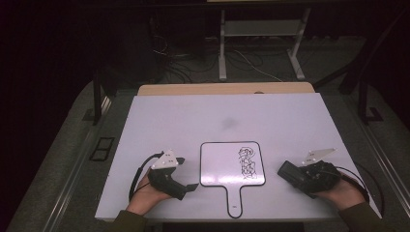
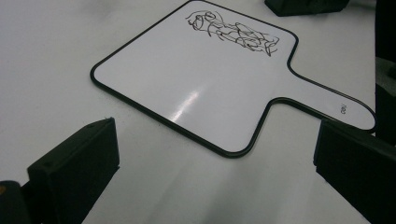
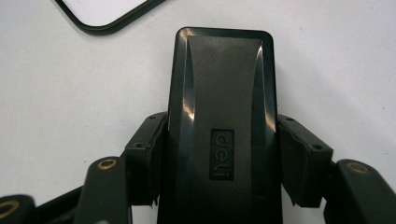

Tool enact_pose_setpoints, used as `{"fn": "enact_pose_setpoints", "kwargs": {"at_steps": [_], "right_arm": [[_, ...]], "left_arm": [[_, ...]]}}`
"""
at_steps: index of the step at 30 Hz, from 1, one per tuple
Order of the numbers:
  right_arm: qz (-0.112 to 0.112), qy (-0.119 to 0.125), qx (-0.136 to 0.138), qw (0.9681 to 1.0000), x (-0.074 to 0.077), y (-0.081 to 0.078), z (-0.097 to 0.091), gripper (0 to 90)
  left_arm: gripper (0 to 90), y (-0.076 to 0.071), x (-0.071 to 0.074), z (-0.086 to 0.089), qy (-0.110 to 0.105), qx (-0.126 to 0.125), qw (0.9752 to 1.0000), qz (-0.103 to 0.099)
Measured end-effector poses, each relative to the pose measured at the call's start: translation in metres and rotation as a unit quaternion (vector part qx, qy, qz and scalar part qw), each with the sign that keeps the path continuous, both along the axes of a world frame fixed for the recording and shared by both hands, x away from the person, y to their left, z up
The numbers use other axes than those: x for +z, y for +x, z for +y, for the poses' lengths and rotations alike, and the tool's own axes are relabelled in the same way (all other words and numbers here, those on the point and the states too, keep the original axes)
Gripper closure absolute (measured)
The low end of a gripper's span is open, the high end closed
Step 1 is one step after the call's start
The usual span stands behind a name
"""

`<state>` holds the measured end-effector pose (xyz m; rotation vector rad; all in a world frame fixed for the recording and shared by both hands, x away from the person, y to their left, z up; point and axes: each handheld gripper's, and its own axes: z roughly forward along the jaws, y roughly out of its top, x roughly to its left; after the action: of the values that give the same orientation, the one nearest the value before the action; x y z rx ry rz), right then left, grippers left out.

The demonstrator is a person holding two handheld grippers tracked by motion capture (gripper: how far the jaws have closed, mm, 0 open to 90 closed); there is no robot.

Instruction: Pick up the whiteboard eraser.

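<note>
Jaws of the right gripper (image 3: pixel 215 158) are clamped on the black plastic rectangular eraser (image 3: pixel 219 107), the left gripper (image 2: pixel 210 177) is spread empty before the scribbled paddle-shaped whiteboard (image 2: pixel 205 79), which could be pushed aside unless pinned.

A white table (image 1: pixel 193 121) sits brightly lit in a dark room. Beyond its far edge runs a pale wooden board (image 1: pixel 225 89), then grey floor (image 1: pixel 270 58) strewn with cables (image 1: pixel 179 58) around a white metal stand (image 1: pixel 261 29).
</note>
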<state>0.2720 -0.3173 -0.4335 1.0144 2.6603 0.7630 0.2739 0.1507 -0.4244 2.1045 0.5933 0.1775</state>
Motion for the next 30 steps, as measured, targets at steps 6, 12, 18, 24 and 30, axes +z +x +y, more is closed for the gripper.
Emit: {"fn": "enact_pose_setpoints", "kwargs": {"at_steps": [6, 12, 18, 24, 30], "right_arm": [[0.006, 0.000, -0.001, 1.0000, 0.001, 0.002, 0.000, 38.2], [0.015, 0.008, -0.005, 0.9998, 0.001, 0.004, -0.001, 38.6], [0.021, 0.018, -0.006, 0.9996, 0.001, 0.006, -0.003, 38.7], [0.018, 0.029, -0.007, 0.9994, 0.005, 0.009, -0.004, 38.8], [0.021, 0.040, -0.011, 0.9989, 0.008, 0.012, -0.004, 38.9]], "left_arm": [[0.0, 0.000, -0.001, -0.001, -0.001, 0.000, 1.0000, 0.002], [0.0, 0.000, 0.000, -0.001, 0.000, -0.001, 1.0000, 0.001], [0.0, 0.000, 0.000, 0.000, 0.001, -0.002, 1.0000, 0.001], [0.0, 0.000, -0.001, -0.001, 0.000, -0.002, 1.0000, 0.001], [0.0, 0.000, -0.002, -0.001, -0.002, -0.003, 1.0000, 0.003]]}}
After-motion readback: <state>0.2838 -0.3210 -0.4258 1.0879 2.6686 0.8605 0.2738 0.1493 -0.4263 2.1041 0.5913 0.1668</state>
